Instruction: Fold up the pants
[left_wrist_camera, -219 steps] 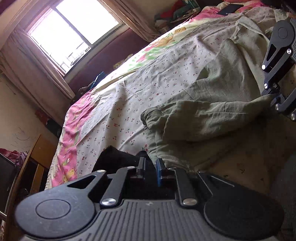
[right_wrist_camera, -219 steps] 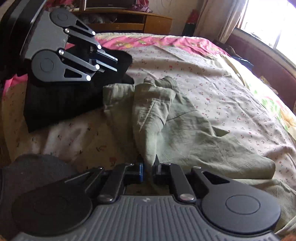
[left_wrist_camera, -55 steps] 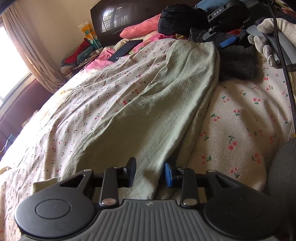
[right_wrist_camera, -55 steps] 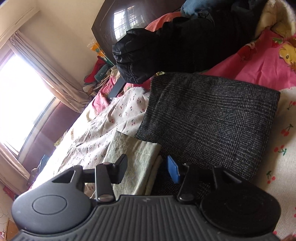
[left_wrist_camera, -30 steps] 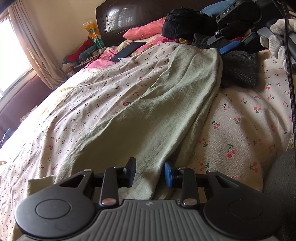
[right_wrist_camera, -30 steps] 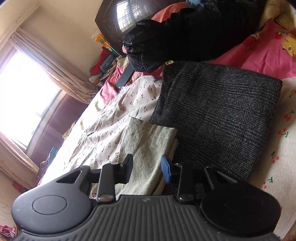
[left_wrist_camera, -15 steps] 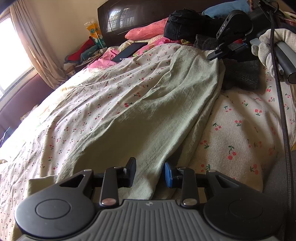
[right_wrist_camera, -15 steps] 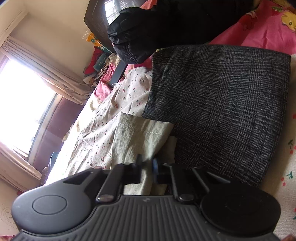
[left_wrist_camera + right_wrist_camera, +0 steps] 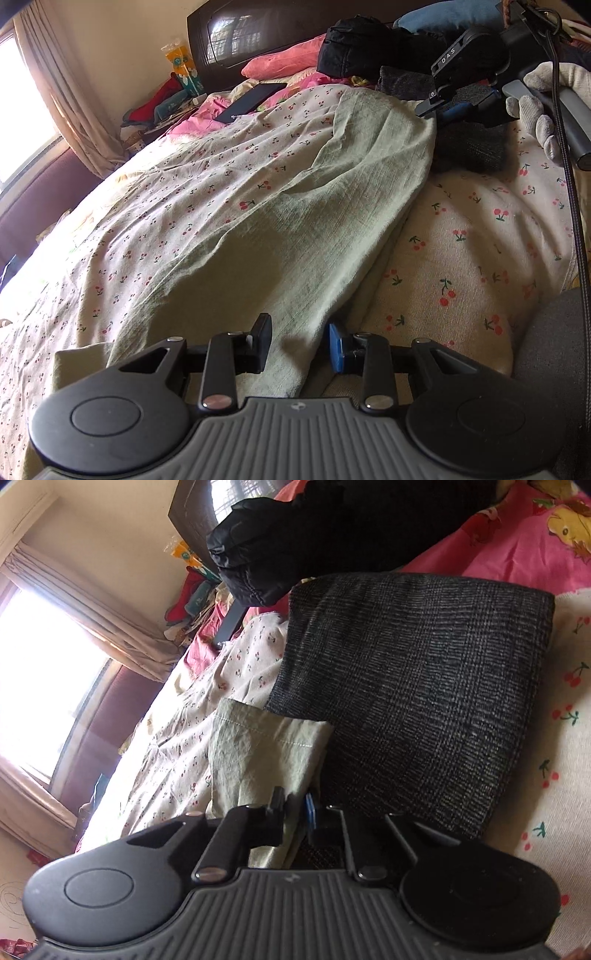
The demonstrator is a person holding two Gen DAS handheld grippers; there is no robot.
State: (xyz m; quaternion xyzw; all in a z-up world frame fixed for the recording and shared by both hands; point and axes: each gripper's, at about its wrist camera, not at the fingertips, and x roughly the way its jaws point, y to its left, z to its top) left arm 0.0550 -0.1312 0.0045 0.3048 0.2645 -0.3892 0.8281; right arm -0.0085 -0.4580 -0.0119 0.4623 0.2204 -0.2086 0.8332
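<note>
Pale green pants [image 9: 295, 206] lie stretched along the cherry-print bed sheet [image 9: 461, 240], from my left gripper to the far right. My left gripper [image 9: 299, 345] stands open low over the near end, and the cloth lies loose between its fingers. My right gripper [image 9: 428, 107], held by a gloved hand [image 9: 543, 110], is at the far hem. In the right wrist view, the right gripper [image 9: 294, 806] has its jaws opening but still narrow. The corner of the pants [image 9: 255, 746] sits between its pads.
A folded dark grey garment [image 9: 406, 686] lies against the far hem, right of the right gripper. Behind it are a black bag [image 9: 354, 44], pink pillows and a dark headboard [image 9: 258, 40]. A flat dark tablet [image 9: 251, 101] lies on the sheet. A cable [image 9: 576, 221] hangs at right.
The pants, crumpled several seconds ago, now lie spread out long. In the last second the right gripper went from open to closed on the hem corner. The left gripper kept still.
</note>
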